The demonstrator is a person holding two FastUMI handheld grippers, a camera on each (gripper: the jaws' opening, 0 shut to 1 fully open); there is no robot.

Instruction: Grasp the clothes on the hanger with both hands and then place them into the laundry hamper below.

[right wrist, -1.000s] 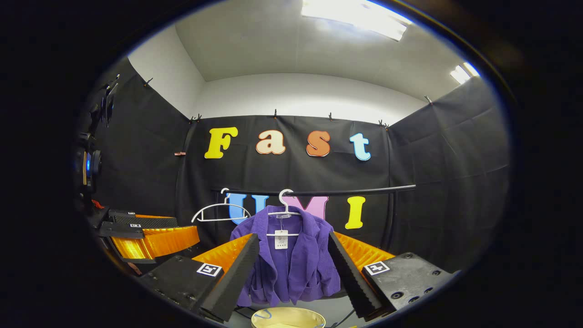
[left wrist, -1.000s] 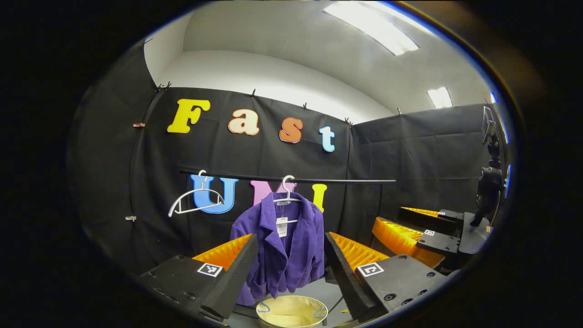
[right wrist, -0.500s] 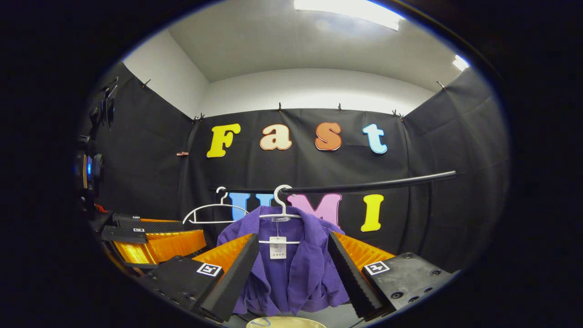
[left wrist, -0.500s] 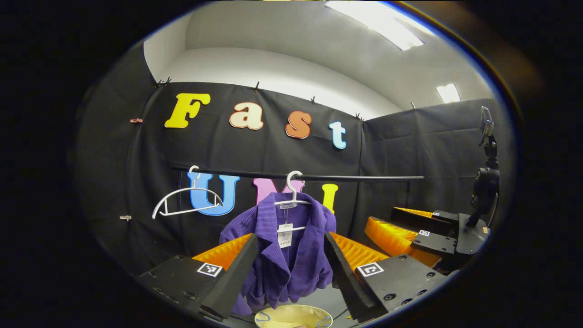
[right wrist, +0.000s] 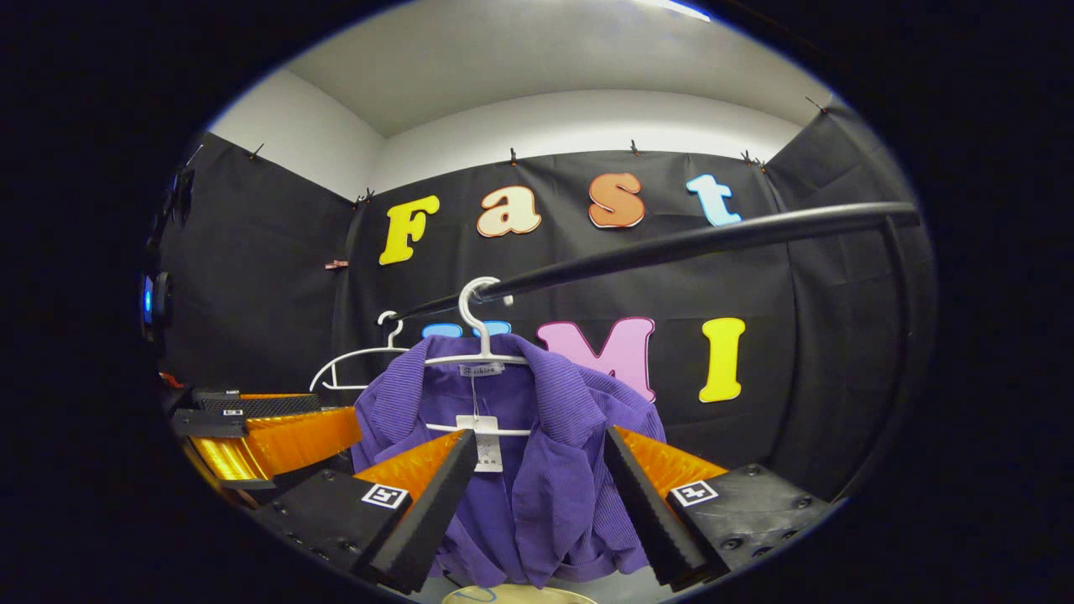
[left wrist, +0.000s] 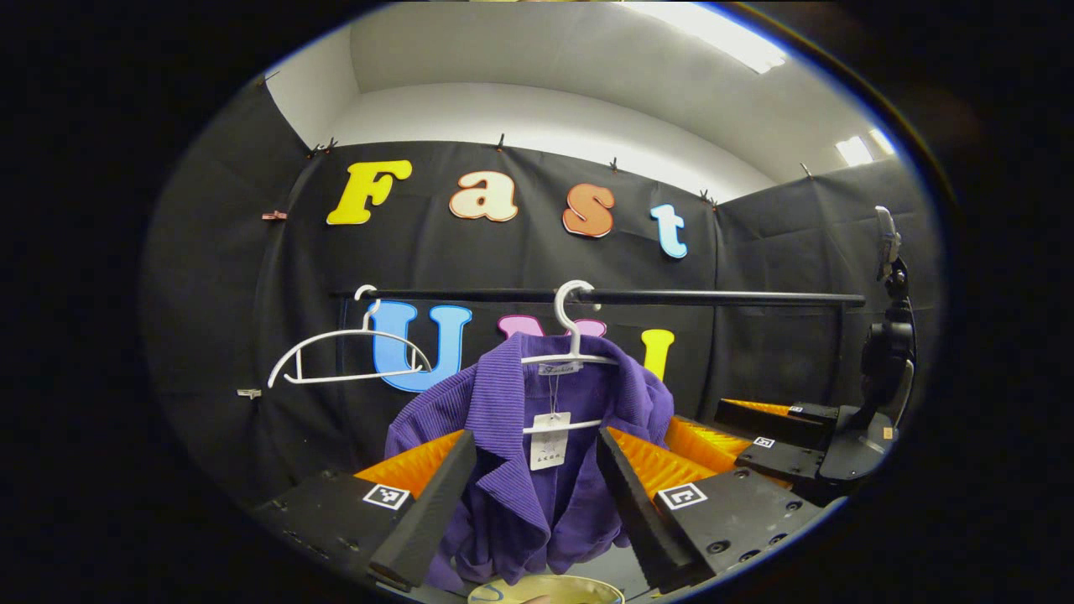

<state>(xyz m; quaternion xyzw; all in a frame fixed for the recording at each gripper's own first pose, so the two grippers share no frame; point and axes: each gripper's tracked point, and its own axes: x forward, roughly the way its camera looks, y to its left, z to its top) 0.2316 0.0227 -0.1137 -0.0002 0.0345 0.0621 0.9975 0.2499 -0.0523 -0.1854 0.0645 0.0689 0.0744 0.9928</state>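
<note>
A purple jacket (left wrist: 537,470) hangs on a white hanger (left wrist: 572,352) hooked over a black rail (left wrist: 713,297). In the left gripper view, the left gripper (left wrist: 535,512) has its fingers spread wide apart — the jacket sits framed between them, farther off, not touched. In the right gripper view, the right gripper (right wrist: 537,516) is likewise spread, with the jacket (right wrist: 545,470) between its fingers and beyond them; no contact. An empty hanger (left wrist: 344,369) hangs to the left on the rail. The hamper (left wrist: 545,590) rim shows just below the jacket.
</note>
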